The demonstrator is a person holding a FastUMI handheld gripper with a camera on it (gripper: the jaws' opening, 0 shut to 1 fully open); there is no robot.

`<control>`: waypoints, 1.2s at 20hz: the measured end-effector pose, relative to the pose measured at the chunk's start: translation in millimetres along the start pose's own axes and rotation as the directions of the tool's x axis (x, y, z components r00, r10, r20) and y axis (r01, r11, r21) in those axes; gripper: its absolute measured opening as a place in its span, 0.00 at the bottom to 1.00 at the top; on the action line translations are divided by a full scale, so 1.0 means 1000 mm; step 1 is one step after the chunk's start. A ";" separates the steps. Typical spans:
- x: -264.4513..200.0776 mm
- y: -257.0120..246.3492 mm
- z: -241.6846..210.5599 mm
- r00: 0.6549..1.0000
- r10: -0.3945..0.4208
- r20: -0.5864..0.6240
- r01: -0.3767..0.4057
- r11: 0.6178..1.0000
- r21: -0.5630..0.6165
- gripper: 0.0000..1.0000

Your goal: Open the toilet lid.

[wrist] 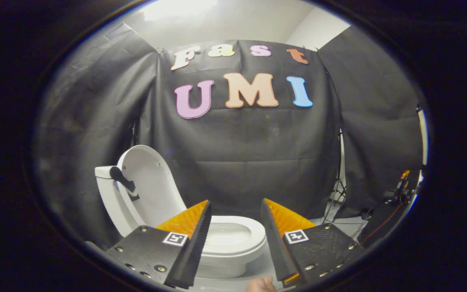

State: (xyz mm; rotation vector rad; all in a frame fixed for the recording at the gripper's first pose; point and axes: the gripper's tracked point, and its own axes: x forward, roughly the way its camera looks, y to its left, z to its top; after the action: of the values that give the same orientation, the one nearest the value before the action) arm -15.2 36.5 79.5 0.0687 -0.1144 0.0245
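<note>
1. The toilet lid (150, 182) stands raised, leaning back against the white tank (106, 172) behind it, ahead of the fingers and off to their left.
2. A dark lever-like part (123, 182) sits at the lid's left edge, against the tank; what it is exactly is hard to make out.
3. The seat (233, 237) lies down over the bowl, its oval opening showing pale between the two fingers and just beyond them. The left finger covers the seat's left part and the lower reach of the lid.
4. The bowl's base (221, 269) is partly hidden behind the left finger, and its foot is cut off from sight.
5. The gripper (235, 211) has its fingers spread wide, with nothing between them and touching nothing; the toilet lies beyond their tips.
6. A bit of a hand (261, 285) shows low between the fingers, mostly cut off.
7. Black cloth (258, 162) hangs behind the toilet as the booth's wall.
8. To the right, past the right finger, a thin stand (337, 190) and some dark gear with cables (395, 194) sit on the floor, too small and dim to identify.
</note>
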 end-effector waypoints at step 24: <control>0.020 0.003 -0.019 0.996 0.001 -0.092 -0.004 1.000 -0.029 0.98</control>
State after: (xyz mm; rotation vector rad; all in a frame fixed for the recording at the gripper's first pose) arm 6.5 41.3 63.0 0.0384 -0.0223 0.0282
